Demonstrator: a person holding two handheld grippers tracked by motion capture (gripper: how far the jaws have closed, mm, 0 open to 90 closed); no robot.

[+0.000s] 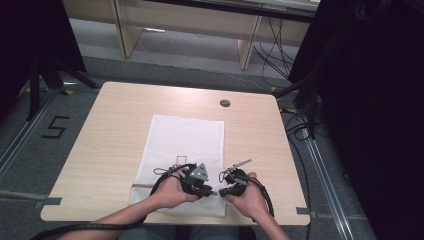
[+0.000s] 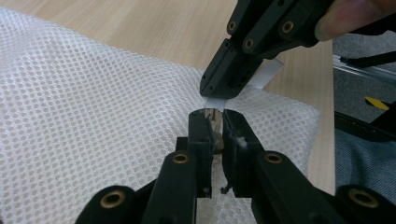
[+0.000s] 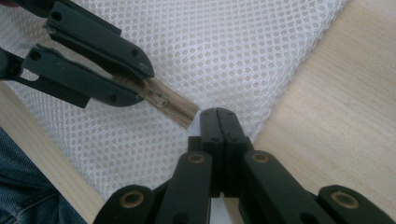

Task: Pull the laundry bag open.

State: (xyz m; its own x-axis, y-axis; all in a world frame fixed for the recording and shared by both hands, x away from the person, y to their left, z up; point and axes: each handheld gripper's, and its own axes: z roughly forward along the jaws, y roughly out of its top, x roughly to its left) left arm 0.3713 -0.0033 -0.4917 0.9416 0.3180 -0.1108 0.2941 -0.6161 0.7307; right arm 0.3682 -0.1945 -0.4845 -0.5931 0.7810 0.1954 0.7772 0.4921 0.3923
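A white mesh bag (image 1: pixel 185 142) lies flat on the wooden table (image 1: pixel 112 135), its beige zipper (image 3: pixel 180 111) running along the near edge. My left gripper (image 1: pixel 211 191) is shut on the zipper pull (image 2: pixel 215 136), seen between its jaws in the left gripper view. The same gripper (image 3: pixel 142 86) enters the right gripper view from the upper left, with the slider (image 3: pixel 158 98) at its tips. My right gripper (image 3: pixel 217 112) is shut just past the zipper's end. It (image 2: pixel 215 93) pinches a white tab (image 2: pixel 268 74) of the bag there. In the high view both grippers meet tip to tip, the right gripper (image 1: pixel 222 191) on the right.
The table's front edge (image 1: pixel 175 220) runs just below the hands, with blue jeans (image 3: pixel 18 196) beneath it. A round cable hole (image 1: pixel 225 103) sits at the table's far side. Cables (image 1: pixel 300 130) and dark curtains stand right of the table.
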